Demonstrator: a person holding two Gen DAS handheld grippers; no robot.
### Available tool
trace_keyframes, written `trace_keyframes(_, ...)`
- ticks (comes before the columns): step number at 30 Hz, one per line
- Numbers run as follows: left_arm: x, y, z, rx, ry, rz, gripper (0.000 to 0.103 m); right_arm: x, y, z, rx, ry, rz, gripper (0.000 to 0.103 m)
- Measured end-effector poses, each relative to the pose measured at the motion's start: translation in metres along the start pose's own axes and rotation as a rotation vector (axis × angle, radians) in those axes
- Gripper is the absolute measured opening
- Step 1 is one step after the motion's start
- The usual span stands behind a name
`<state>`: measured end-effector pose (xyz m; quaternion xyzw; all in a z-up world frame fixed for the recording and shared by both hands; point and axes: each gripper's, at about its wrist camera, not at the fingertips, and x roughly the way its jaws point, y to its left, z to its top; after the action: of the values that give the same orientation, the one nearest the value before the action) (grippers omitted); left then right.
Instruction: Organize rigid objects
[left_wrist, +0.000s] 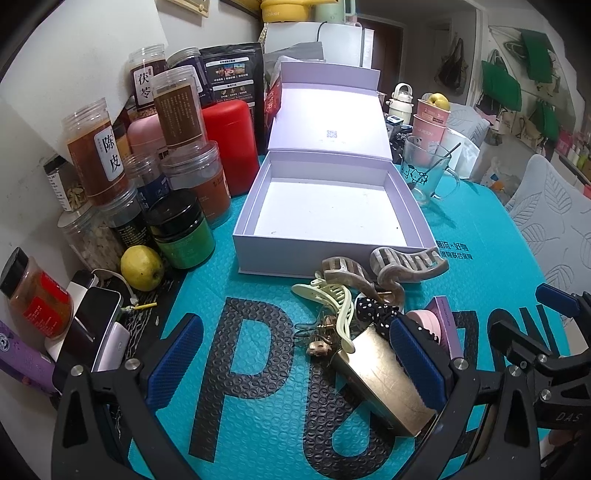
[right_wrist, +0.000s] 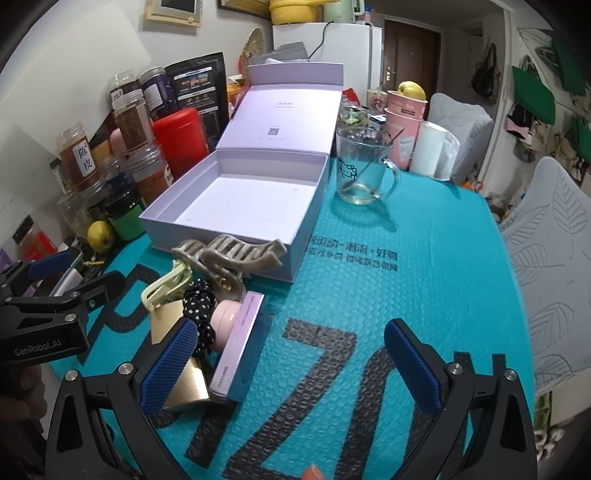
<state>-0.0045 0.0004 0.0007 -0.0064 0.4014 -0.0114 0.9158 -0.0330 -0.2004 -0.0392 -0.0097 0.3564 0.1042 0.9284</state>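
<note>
The pile of rigid items lies on the teal bubble mat (left_wrist: 480, 236) covering the desk, just in front of the open lavender box (left_wrist: 328, 206), whose tray is empty and whose lid stands up at its 12 o'clock edge. In the pile: a taupe claw clip (left_wrist: 406, 264) touching the box's front wall, a second beige claw clip (left_wrist: 343, 271) beside it, a pale green claw clip (left_wrist: 332, 299), a black polka-dot scrunchie (left_wrist: 373, 312), a gold metallic case (left_wrist: 384, 384), a pink round compact (right_wrist: 227, 319) and a slim lavender carton (right_wrist: 242, 341).

The left tongs (left_wrist: 295, 363) stand open, the right-hand pad against the gold case, nothing clamped. The right tongs (right_wrist: 291, 365) are likewise open over bare mat, with the pile at their 10 o'clock and the left pad overlapping the gold case in view.

Surroundings: at the box's 9 o'clock, crowded jars (left_wrist: 96, 155), a red canister (left_wrist: 229, 144) and a lemon (left_wrist: 142, 267); at 2 o'clock, a glass mug (right_wrist: 364, 171) holding a spoon.

Smaller clips under the green one are tangled and hard to separate, possibly two. The carton's print is illegible. A fingertip (right_wrist: 314, 474) is cut off at the right-wrist frame's bottom edge.
</note>
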Motion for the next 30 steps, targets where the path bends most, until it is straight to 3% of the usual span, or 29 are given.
trace_keyframes(30, -0.0023, 0.007, -0.0032, -0.036, 0.004, 0.006, 0.103, 0.0002, 0.006, -0.0032, -0.029, -0.011, 0.033, 0.103)
